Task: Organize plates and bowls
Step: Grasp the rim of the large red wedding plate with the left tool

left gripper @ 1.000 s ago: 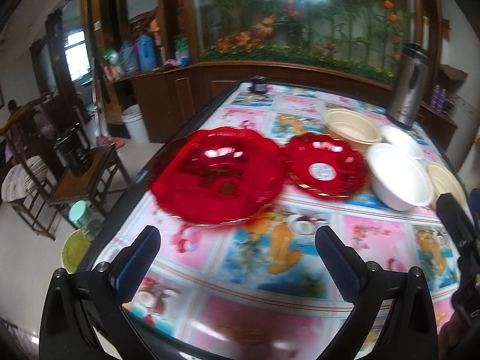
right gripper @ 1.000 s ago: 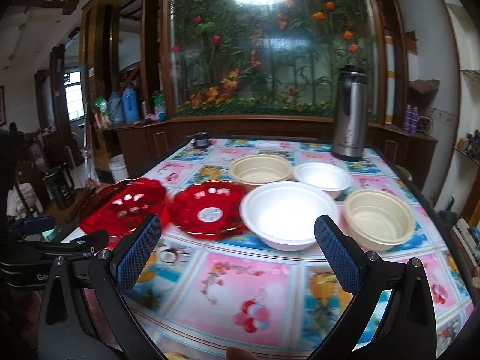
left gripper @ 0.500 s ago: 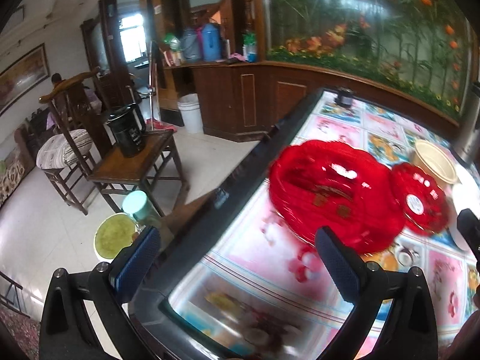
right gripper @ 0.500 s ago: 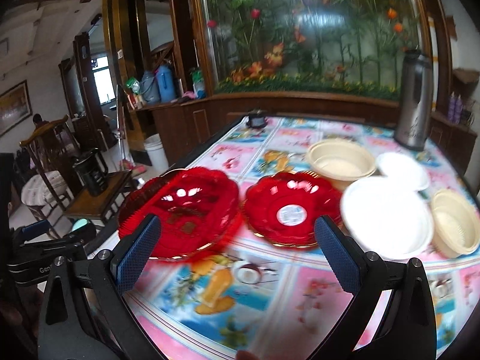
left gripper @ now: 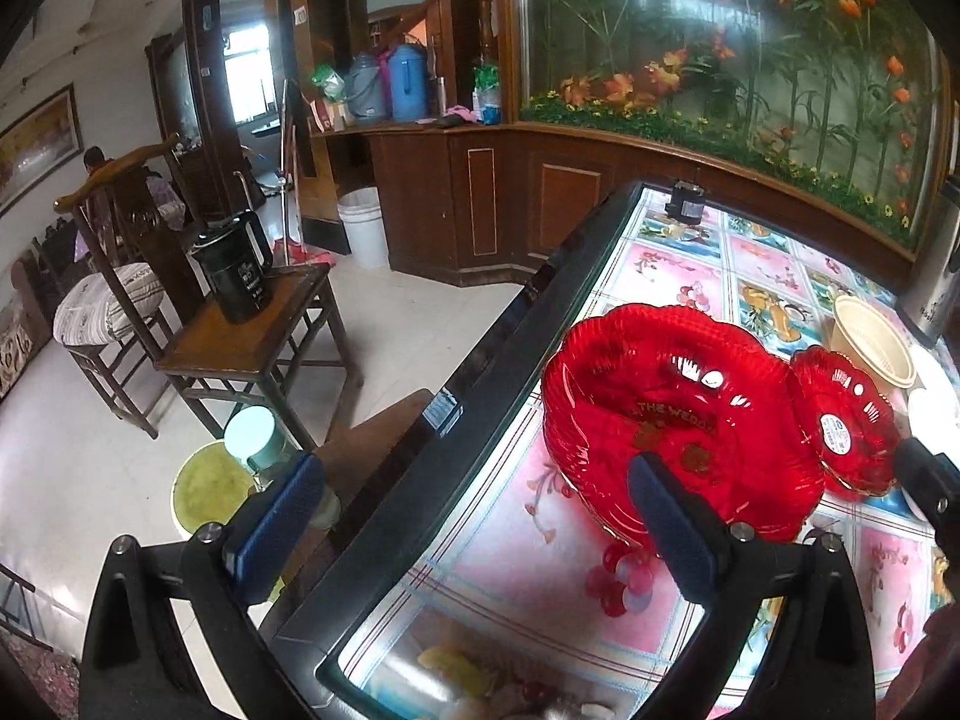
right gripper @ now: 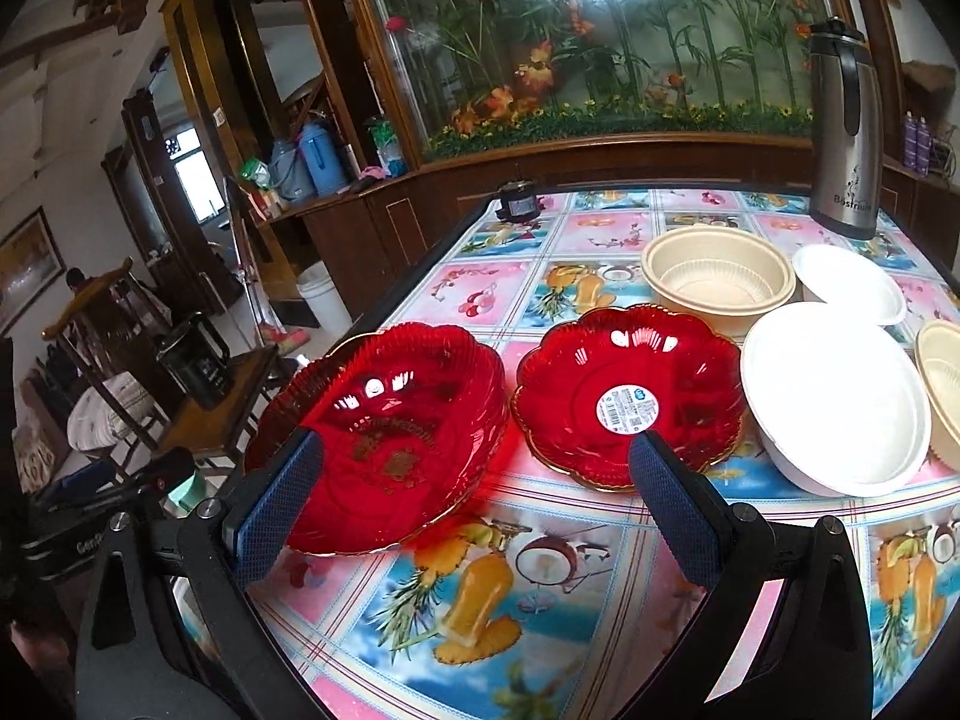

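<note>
Since half a second earlier the left gripper had swung a bit further left, its view taking in more floor and table edge, while the right gripper had closed in on the red dishes, which showed larger. Both grippers were spread wide, nothing between the blue pads. Left gripper straddled the table's left edge, one pad over the floor side, the other over the rim of the large red plate. Right gripper hung low over the near side of the two red dishes: left pad in front of the large red plate, right pad in front of the small red plate; contact couldn't be judged. Large red plate sat at the table's left edge, gold lettering in its centre. Small red plate, scalloped with a white sticker in the middle, sat just right of it, rims touching or nearly. Large white bowl was just right of the small red plate. Behind it a small white bowl and a cream bowl sat side by side; a second cream bowl was cut off at the right edge. Steel thermos stood at the far right corner of the table. Off the table, a black kettle sat on a wooden stool.
</note>
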The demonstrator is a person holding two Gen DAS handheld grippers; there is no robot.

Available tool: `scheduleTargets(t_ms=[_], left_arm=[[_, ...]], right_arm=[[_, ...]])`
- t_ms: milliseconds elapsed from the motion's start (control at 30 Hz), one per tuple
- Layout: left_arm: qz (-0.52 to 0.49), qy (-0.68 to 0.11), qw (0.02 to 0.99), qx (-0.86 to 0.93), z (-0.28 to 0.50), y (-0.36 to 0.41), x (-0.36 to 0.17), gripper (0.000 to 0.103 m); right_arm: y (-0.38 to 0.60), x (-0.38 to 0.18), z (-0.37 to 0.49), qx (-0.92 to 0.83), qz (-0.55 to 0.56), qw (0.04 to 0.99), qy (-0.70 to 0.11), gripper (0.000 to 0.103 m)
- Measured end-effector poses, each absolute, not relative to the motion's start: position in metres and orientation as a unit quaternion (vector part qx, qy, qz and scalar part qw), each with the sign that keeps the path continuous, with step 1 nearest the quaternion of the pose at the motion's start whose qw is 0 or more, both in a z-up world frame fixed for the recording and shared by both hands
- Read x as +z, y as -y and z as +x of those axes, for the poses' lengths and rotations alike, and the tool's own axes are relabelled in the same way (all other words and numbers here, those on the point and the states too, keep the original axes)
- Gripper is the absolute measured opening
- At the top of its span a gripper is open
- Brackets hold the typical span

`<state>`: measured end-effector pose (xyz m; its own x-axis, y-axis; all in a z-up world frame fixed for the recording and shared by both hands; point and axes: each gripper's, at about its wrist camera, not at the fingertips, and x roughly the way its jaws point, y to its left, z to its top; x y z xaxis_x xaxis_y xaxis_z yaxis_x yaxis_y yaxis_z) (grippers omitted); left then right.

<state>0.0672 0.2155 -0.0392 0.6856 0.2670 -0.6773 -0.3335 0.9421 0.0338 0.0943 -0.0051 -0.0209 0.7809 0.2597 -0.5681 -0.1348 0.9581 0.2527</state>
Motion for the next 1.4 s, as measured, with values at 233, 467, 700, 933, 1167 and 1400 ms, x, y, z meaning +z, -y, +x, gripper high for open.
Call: scheduleTargets(t_ms=[233,467,700,933,1167,1400], left_arm=[[-0.051,-0.421,0.896,0.136,0.093,-0.227,-0.054,0.08],[-0.04,-0.476,0.871,0.114,0.117,-0.232,-0.072,0.076],[-0.055,-0.502,0.858,0.093,0.13,-0.236,-0.077,0.076],[-0.096,-0.527,0.84,0.084,0.143,-0.245,-0.085,0.076],[-0.142,-0.551,0.821,0.054,0.156,-0.247,-0.094,0.074],[-0.177,-0.566,0.804,0.025,0.163,-0.247,-0.104,0.017]], right_arm=[[0.0,-0.03,0.096,0.11,0.13,0.928,-0.331,0.1],[-0.007,-0.042,0.114,0.103,0.138,0.913,-0.37,0.1],[-0.013,-0.059,0.136,0.089,0.168,0.888,-0.418,0.094],[-0.008,-0.072,0.153,0.081,0.214,0.865,-0.446,0.086],[-0.009,-0.091,0.165,0.083,0.238,0.841,-0.479,0.06],[-0.009,-0.1,0.172,0.087,0.242,0.828,-0.498,0.021]])
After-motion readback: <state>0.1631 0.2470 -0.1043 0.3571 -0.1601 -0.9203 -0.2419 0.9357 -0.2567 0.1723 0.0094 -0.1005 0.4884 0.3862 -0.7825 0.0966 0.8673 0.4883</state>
